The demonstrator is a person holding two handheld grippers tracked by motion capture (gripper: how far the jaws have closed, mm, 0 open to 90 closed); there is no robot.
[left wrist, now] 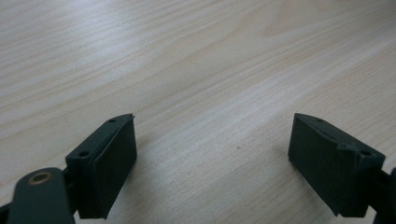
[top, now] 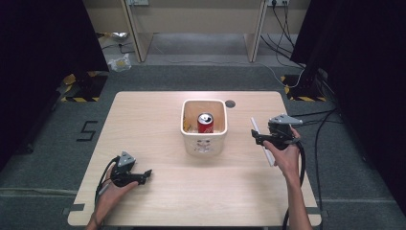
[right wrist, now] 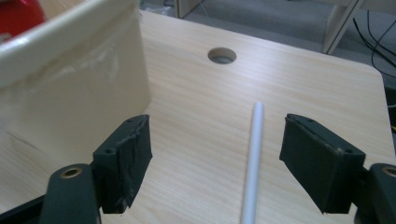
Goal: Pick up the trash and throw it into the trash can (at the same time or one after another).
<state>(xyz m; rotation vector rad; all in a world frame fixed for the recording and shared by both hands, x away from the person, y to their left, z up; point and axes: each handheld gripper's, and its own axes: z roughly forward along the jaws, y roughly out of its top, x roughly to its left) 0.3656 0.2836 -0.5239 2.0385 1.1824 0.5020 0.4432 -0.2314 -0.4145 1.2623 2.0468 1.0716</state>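
A white stick (right wrist: 252, 163) lies flat on the worktop (top: 158, 120), to the right of the cream tub (top: 203, 141). The right hand-held gripper (right wrist: 215, 163) hangs over it, jaws apart. The left hand-held gripper (left wrist: 212, 163), well left of the tub, is also spread, holding nothing.

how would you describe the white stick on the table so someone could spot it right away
Start at the cream tub in the middle of the wooden table. To its right a thin white rod lies flat, between the right tongs' open jaws. Unlike the red can, it lies outside the tub.
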